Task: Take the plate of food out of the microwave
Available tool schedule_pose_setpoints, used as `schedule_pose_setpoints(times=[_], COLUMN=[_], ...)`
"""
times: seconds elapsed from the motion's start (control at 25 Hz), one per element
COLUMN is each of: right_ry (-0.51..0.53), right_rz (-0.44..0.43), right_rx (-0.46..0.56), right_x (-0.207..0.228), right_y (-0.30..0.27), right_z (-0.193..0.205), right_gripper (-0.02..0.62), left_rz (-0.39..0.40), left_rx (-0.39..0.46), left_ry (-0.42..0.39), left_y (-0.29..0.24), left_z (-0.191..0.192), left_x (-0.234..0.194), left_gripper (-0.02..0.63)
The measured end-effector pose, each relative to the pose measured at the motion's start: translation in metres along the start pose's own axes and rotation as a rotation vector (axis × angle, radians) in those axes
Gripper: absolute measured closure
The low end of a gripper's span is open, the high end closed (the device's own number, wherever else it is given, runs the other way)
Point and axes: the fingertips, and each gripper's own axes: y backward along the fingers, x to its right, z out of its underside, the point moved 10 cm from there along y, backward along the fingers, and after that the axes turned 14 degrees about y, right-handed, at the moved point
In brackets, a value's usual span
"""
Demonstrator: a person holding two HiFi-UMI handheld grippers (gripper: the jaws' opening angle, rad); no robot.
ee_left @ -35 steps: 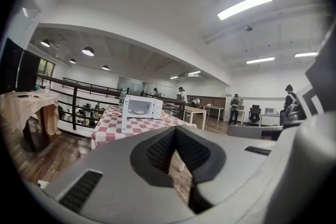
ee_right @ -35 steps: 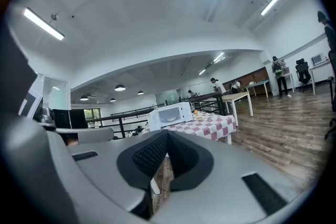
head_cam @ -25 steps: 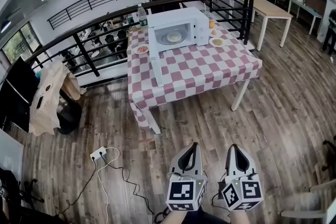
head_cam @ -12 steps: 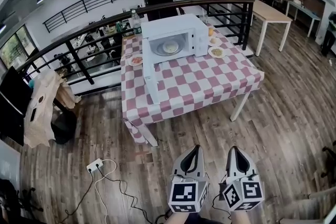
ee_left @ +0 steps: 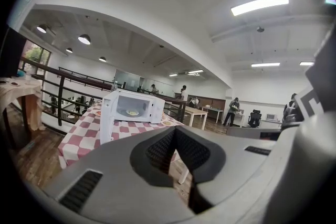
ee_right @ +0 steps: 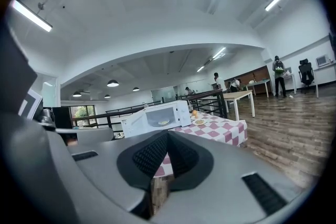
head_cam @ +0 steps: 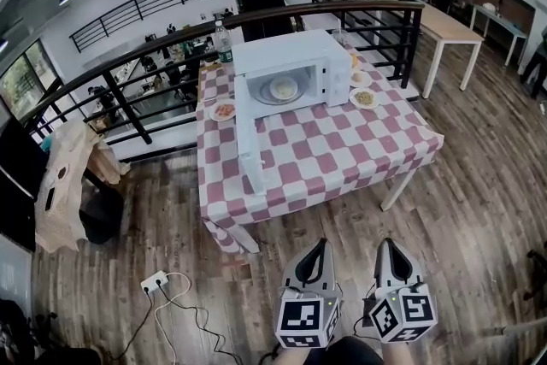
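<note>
Grippers, left (head_cam: pixel 319 245) and right (head_cam: pixel 385 244), were closed, empty, microwave (head_cam: pixel 332 68) well ahead; squaring to its open front before parting for the plate (head_cam: pixel 283 87) seemed best.

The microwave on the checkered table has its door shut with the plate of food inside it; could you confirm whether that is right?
Not quite: the microwave on the checkered table has its door swung open, not shut, as the head view shows. The plate of food is indeed inside it.
</note>
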Motion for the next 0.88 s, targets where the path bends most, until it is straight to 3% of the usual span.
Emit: schedule_pose_setpoints(times=[0.88], right_ry=[-0.019], right_rz=[-0.075], right_rx=[-0.032], right_x=[0.024], right_y=[-0.113], right_z=[-0.010], right_gripper=[0.600], left_rz=[-0.129], left_rx=[0.013], left_ry=[0.039], left_y=[-0.085], left_z=[-0.023], left_x=[-0.050], left_gripper=[0.597])
